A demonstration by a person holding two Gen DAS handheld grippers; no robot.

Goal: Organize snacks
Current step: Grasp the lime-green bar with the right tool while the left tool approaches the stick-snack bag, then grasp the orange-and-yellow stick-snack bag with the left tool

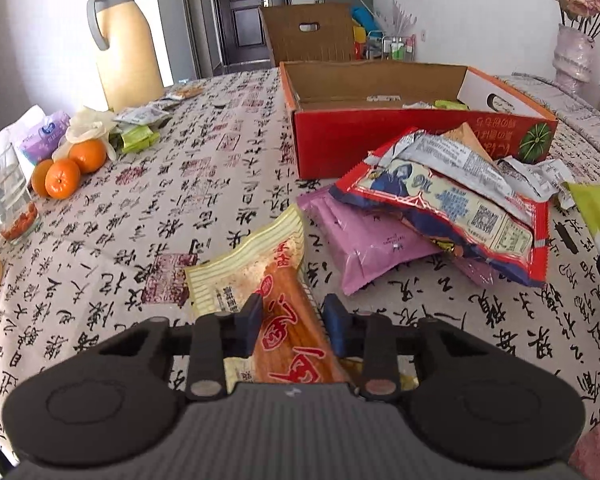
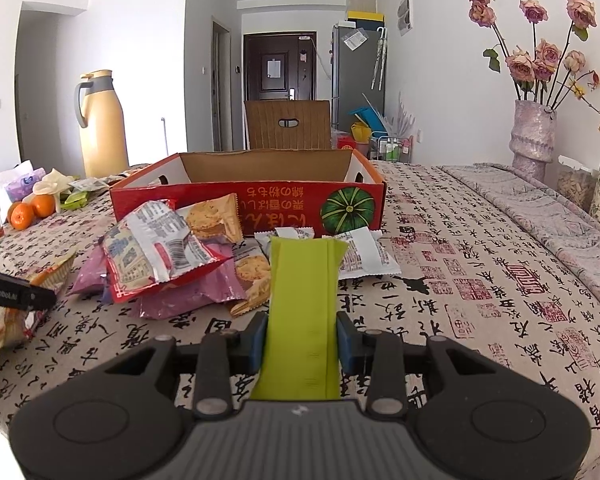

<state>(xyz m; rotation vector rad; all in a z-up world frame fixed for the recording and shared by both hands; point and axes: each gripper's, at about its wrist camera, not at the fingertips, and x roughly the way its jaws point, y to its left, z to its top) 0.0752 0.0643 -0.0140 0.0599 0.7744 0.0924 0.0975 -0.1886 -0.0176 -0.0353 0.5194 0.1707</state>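
My left gripper (image 1: 290, 320) is shut on an orange and yellow snack packet (image 1: 276, 280), held just above the tablecloth. My right gripper (image 2: 302, 340) is shut on a lime green packet (image 2: 304, 292); that packet also shows at the right edge of the left wrist view (image 1: 596, 212). A red cardboard box (image 1: 380, 148) stands open ahead, also in the right wrist view (image 2: 260, 208), with a few small packets inside. A pile of snack packets (image 1: 440, 208) lies in front of it, topped by a red-edged packet (image 2: 152, 252) over pink ones (image 1: 364, 248).
At the left stand a glass (image 1: 4, 196), oranges (image 1: 66, 170), a tissue pack (image 1: 44, 136), small green packets (image 1: 138, 138) and a yellow thermos jug (image 1: 122, 48). A vase with roses (image 2: 534, 140) stands at the right. A chair back (image 2: 288, 124) is behind the box.
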